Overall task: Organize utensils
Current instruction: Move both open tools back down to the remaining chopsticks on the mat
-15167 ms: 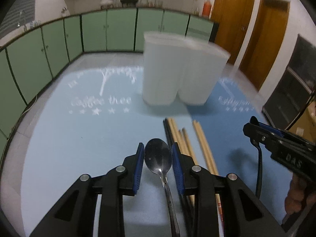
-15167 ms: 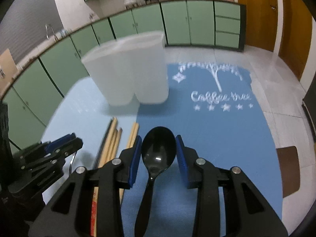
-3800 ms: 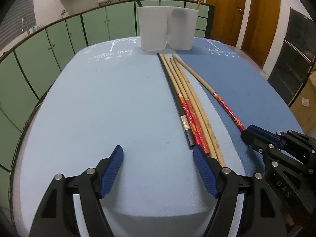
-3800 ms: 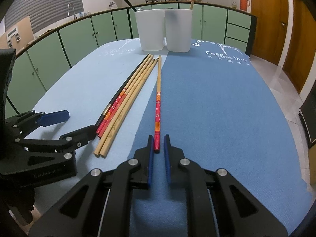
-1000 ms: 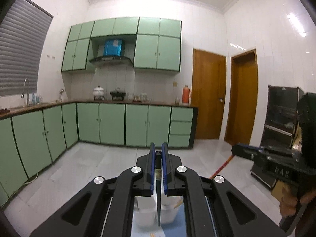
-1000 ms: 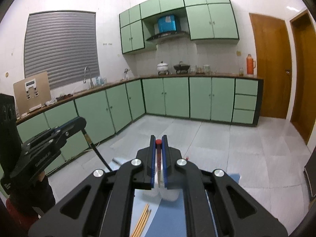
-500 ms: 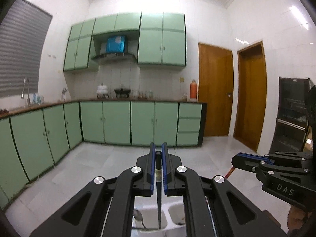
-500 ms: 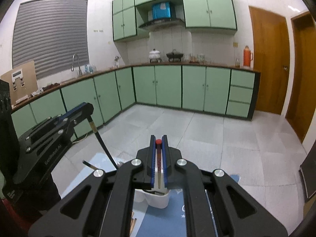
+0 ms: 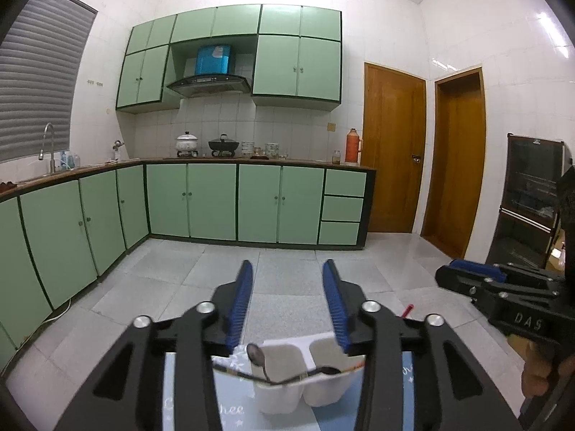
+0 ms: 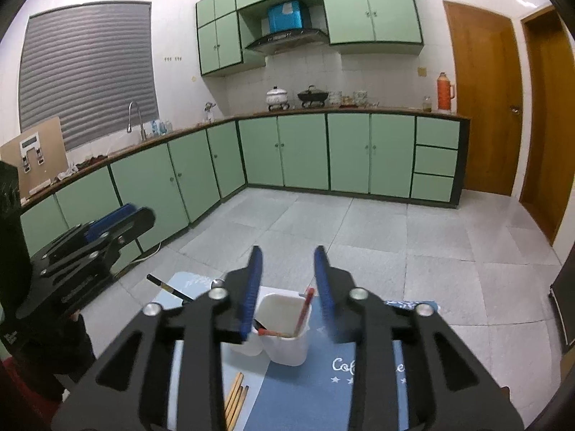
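A white two-compartment utensil holder (image 9: 298,391) stands on the blue table mat (image 9: 230,409) below my left gripper (image 9: 287,305), which is open and empty above it. A metal spoon (image 9: 256,353) and a black chopstick (image 9: 233,371) stick out of its left compartment. In the right wrist view the holder (image 10: 287,341) holds a red-and-wood chopstick (image 10: 303,310) in the right compartment; a black chopstick (image 10: 169,289) leans out left. My right gripper (image 10: 287,280) is open and empty above it. Wooden chopsticks (image 10: 235,400) lie on the mat.
The other gripper shows at the right edge of the left wrist view (image 9: 503,298) and at the left of the right wrist view (image 10: 90,248). Green kitchen cabinets (image 9: 215,201), a tiled floor and wooden doors (image 9: 391,151) lie beyond the table.
Both grippers have opened and let go of their chopsticks, which now stand in the holder. Before, each was shut on a chopstick held upright over the holder.
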`<state>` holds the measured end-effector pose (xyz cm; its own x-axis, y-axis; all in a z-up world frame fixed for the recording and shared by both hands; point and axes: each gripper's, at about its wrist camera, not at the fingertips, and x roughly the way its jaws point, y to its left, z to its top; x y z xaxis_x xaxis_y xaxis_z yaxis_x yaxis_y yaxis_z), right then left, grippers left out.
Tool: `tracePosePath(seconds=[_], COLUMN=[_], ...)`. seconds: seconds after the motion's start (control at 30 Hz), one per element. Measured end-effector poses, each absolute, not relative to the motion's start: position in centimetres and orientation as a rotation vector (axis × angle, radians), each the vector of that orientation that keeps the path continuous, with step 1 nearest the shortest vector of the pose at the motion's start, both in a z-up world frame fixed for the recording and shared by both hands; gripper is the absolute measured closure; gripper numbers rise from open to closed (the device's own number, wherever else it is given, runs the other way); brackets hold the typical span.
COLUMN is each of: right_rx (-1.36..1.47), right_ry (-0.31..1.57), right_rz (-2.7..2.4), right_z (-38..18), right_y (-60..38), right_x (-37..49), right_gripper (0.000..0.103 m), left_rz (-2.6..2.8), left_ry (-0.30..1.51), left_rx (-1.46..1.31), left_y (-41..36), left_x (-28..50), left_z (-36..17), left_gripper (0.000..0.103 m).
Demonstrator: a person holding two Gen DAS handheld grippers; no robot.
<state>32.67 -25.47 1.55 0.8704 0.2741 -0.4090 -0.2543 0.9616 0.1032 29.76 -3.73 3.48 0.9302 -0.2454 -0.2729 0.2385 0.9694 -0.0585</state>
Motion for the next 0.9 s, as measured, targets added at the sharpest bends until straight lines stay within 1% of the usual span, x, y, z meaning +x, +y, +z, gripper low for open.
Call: tracePosePath(seconds=[0.07,0.1,0.13,0.17,0.2,0.3,0.37,0.43,0.53,0.73,0.9], right_rx=[0.060,0.068,0.073,0.076,0.077,0.083,0.090,0.097,0.121,0.140,0.137], right_ry=[0.423,0.418,0.415,0.413,0.411,0.411,0.420,0.443,0.495,0.590,0.651], right_rz=[0.266,0.258,0.252,0.241,0.226,0.189,0.169,0.158,0.162,0.164,0.163], right_z=[1.4,1.1,0.9,0.5,0.0,-1.7,-3.0,-4.8,-7.4,-12.4,-16.1], right_y=[-26.0,-26.4,-26.7,-26.9,-27.2,-27.6,-27.7,-27.7,-27.3,-26.3,-24.7], right_x=[31.4,30.5,29.9,29.1,28.1,25.6,24.4,23.0,21.6,19.2,17.5], right_gripper=[0.058,0.055,0.049,0.043,0.041,0.030,0.021,0.016,0.013,0.013,0.013], left_rz=[-0.247,-0.245,-0.243,-0.243,-0.244,-0.243,-0.238,-0.228,-0.214,-0.199,-0.180], left_ry=[0.286,0.288,0.293,0.302,0.309,0.344,0.382,0.417,0.484,0.611,0.676], left_rx=[-0.024,-0.024,-0.023,-0.028,-0.031,-0.023,-0.030,-0.041,-0.053,-0.069,-0.018], left_y=[-3.4,-3.2,-3.1,-2.8,-2.8,-2.2,-1.7,-1.3,-0.7,0.0,0.0], left_x=[28.4,27.9,27.2,26.2,25.7,23.3,21.9,20.7,19.4,17.2,15.6], left_z=[3.4,3.3,3.1,2.8,2.5,0.8,-0.6,-2.0,-4.5,-9.9,-13.6], left_gripper=[0.054,0.050,0.046,0.045,0.041,0.037,0.035,0.034,0.032,0.031,0.031])
